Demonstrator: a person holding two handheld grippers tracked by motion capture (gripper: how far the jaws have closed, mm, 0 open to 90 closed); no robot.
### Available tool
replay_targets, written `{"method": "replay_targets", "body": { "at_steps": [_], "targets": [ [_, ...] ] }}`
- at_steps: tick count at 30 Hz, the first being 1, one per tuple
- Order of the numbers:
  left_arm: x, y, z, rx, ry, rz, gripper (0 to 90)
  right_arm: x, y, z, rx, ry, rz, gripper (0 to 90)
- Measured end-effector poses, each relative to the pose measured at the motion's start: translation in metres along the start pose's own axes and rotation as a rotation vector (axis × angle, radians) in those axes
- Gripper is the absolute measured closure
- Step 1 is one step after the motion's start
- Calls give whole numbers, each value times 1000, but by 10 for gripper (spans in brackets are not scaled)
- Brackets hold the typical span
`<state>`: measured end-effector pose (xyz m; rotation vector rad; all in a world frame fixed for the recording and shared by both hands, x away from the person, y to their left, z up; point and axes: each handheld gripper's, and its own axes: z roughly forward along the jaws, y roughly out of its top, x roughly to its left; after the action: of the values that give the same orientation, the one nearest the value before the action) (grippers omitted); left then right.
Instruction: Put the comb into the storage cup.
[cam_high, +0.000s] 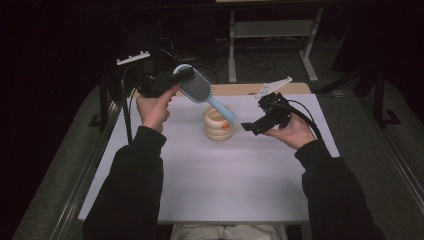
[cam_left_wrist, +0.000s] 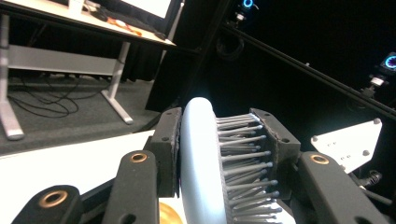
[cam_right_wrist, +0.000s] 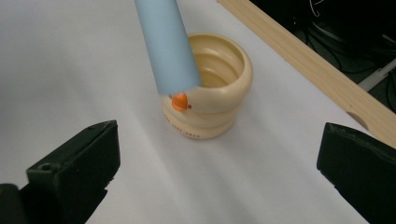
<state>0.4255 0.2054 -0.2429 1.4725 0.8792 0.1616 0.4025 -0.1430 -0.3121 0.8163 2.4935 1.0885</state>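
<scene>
One risk: your left gripper (cam_high: 176, 77), fingers clamping the hairbrush (cam_high: 197, 87) head, is swinging its handle toward the cup (cam_high: 218, 124), possibly tipping it while the right gripper's (cam_high: 261, 121) fingers are standing apart

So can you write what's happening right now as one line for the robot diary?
left gripper: shut on hairbrush head | handle end over cream ringed cup | right gripper: open, holding nothing, beside cup

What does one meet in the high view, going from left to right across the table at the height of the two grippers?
Left gripper, shut on the head of the light blue hairbrush → cream ribbed holder, under the tip of the brush handle → right gripper, jaws open with nothing between them.
</scene>
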Motion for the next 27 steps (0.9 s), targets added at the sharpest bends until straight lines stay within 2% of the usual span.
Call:
{"method": "replay_targets", "body": {
  "at_steps": [5,14,19,27],
  "targets": [
    [4,3,-5,-12,18,1,568,-5,-16,-4,-19,7,34,0],
    [7,11,-5,-27,41,8,568,-16,-48,-15,-75,-11,84,0],
    [8,14,-1,-39,60,-11,569,-20,-67,-20,-96,-26,130,0],
    [8,23,2,-41,92,23,568,-23,-97,-29,-128,-49,177,0]
  ]
}}
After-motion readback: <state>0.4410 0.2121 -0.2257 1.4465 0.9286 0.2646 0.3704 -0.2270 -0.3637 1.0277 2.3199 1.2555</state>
